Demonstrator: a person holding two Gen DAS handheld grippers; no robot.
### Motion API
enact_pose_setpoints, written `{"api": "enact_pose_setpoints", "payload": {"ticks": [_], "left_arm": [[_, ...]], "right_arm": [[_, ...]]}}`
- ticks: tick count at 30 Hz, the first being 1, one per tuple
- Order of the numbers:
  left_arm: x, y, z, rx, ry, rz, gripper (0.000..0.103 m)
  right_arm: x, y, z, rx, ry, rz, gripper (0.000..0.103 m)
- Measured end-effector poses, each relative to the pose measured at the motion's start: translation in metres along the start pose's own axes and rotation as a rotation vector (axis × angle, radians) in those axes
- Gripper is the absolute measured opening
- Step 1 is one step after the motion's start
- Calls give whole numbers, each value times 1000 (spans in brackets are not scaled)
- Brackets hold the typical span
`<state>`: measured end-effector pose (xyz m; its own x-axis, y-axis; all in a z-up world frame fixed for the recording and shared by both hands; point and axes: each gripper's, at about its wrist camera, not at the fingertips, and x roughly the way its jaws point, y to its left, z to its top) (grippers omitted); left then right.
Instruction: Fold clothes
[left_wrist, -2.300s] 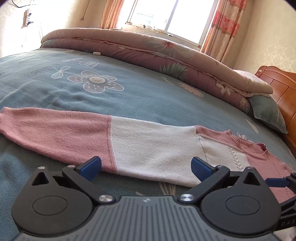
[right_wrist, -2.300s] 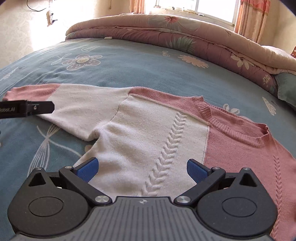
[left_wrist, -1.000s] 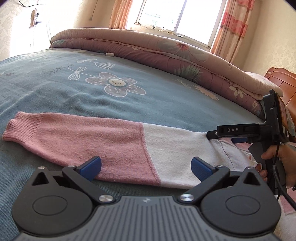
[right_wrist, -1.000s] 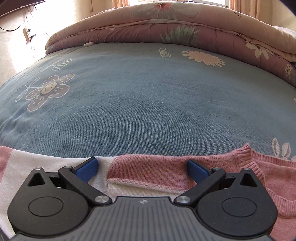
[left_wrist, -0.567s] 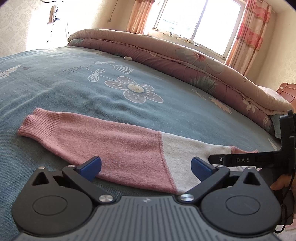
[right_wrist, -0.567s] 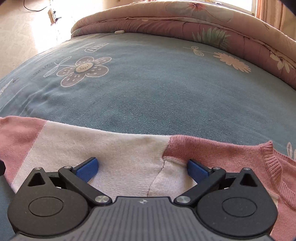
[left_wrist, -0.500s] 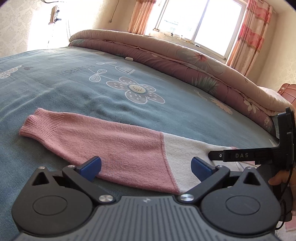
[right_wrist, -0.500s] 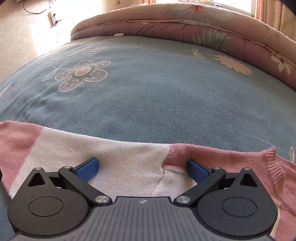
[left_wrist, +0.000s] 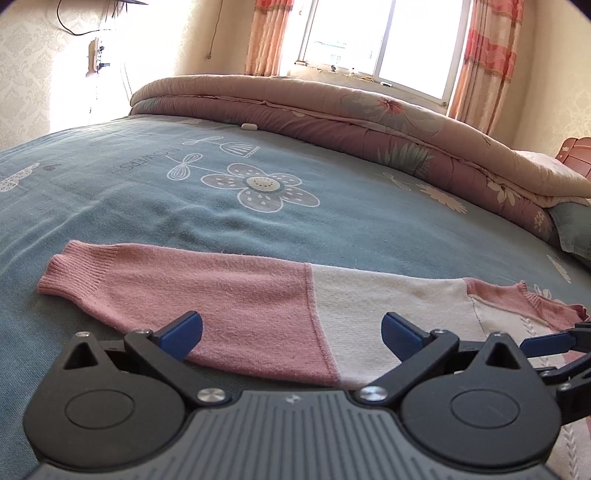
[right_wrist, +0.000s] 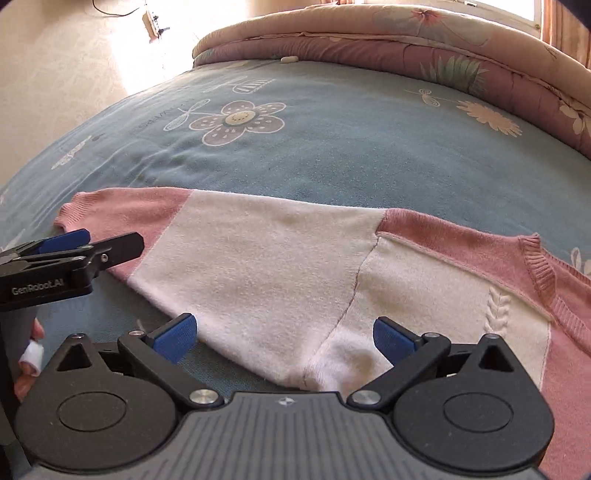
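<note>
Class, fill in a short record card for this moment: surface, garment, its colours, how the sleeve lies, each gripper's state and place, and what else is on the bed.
surface: bed sheet, blue-green with flower print
garment: sweater, lying flat
colours: pink and white blocks
sleeve: stretched out flat, pink cuff at the far left
left gripper: jaws open, over the sleeve, holding nothing
right gripper: jaws open, over the armpit seam, holding nothing
also on the bed: folded quilt along the far side
fold: not yet begun
</note>
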<state>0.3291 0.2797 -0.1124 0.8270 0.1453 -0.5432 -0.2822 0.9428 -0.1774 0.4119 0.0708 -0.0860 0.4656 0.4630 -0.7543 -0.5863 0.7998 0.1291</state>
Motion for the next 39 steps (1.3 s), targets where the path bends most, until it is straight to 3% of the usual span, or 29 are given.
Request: {"api": "enact_pose_setpoints", "payload": {"ticks": [6, 10, 13, 15, 17, 22, 28, 31, 36, 37, 39], "left_arm": [[1, -36, -1, 71, 20, -83, 102], [3, -73, -11, 194, 41, -143, 102], [1, -96, -20, 275, 41, -181, 102], [0, -109, -28, 328, 60, -231, 102], [4, -114, -35, 331, 109, -266, 102], [-8, -101, -35, 295, 127, -319, 102], [-16, -88, -13, 107, 112, -423, 102], [-16, -106, -7, 58, 128, -495, 102], [-18, -154, -17, 49, 218, -770, 102], [-17, -163, -22, 66, 239, -796, 102], [-9, -172, -32, 118, 268, -742, 102]], "right_arm": [[-75, -17, -59, 67, -25, -108, 103], [-98, -25, -119, -25, 42, -355, 103], [-114, -45, -154, 92, 63, -348, 103], [-123, -61, -171, 246, 55, -284, 103], [-127, -60, -181, 260, 18, -289, 103], [-125, -51, -185, 257, -10, -326, 103], [-126, -50, -187, 269, -34, -336, 103], [-125, -49, -188, 275, -47, -348, 103], [-125, -49, -188, 277, -49, -346, 103], [-125, -49, -189, 276, -52, -347, 103], [-125, -48, -189, 275, -57, -349, 103]]}}
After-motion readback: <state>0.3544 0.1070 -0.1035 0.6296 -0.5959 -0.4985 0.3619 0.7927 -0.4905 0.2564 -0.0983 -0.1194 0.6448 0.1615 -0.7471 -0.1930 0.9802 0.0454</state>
